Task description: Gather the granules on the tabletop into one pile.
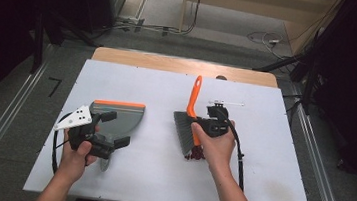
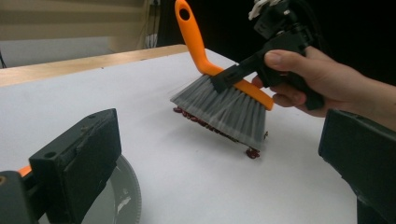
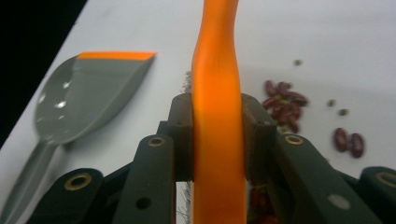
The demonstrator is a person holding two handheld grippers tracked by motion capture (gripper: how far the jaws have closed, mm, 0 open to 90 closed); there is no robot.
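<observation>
On the white matte tabletop [image 1: 158, 174] the right gripper [image 1: 203, 125] has its black jaws closed tight on the smooth orange plastic handle of a hand brush [image 1: 191, 116], clamping it from both sides where the handle curves. The right gripper view shows this grip close up: the glossy orange strip [image 3: 217, 140] runs straight up between two ribbed dark pads, with brass-ringed pivots on the links below. The brush's grey bristle fan [image 2: 224, 109] is splayed and soft-edged, its tips resting on the table among a cluster of small dark red kidney beans [image 2: 205, 122].

The left gripper [image 1: 111, 128] sits over the grey plastic dustpan with an orange front lip [image 1: 123, 115], near the table's left-middle; its jaws stand wide apart, holding nothing, with the pan's rounded rear and handle beneath them. In the left gripper view the two blocky black jaws frame the scene, and a ridged grey rim [image 2: 126, 196] curves under the left one.

The left gripper view gives the brush in profile, tilted, bristles slanting down to the beans; the right gripper view instead shows scattered single beans [image 3: 346, 141] and paler specks lying apart from the main pile, and the dustpan [image 3: 88, 95] as a shallow glossy scoop, well apart from the beans
</observation>
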